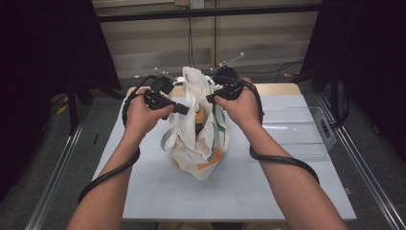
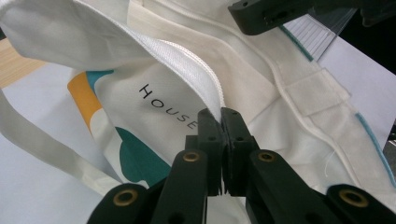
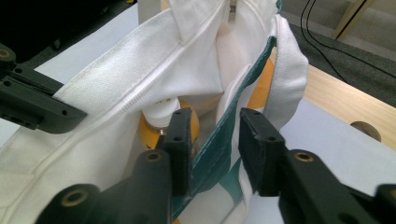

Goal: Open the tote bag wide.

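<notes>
A white cloth tote bag [image 1: 198, 148] with teal and orange print stands in the middle of the white table [image 1: 249, 191]. My left gripper [image 2: 222, 116] is shut on the bag's thick white rim [image 2: 187, 58], at the bag's left side [image 1: 184, 109]. My right gripper [image 3: 215, 121] is at the opposite side [image 1: 210, 98], open, with the teal-edged rim [image 3: 219, 140] between its jaws and not pinched. Inside the bag lies an orange object with a white top [image 3: 161, 116]. One strap [image 2: 42, 140] hangs loose.
A clear plastic bin [image 1: 299, 127] sits on the table to the right of the bag. A wooden strip [image 1: 280, 88] runs along the table's far edge. Black curtains hang on both sides, and cables trail over the floor behind.
</notes>
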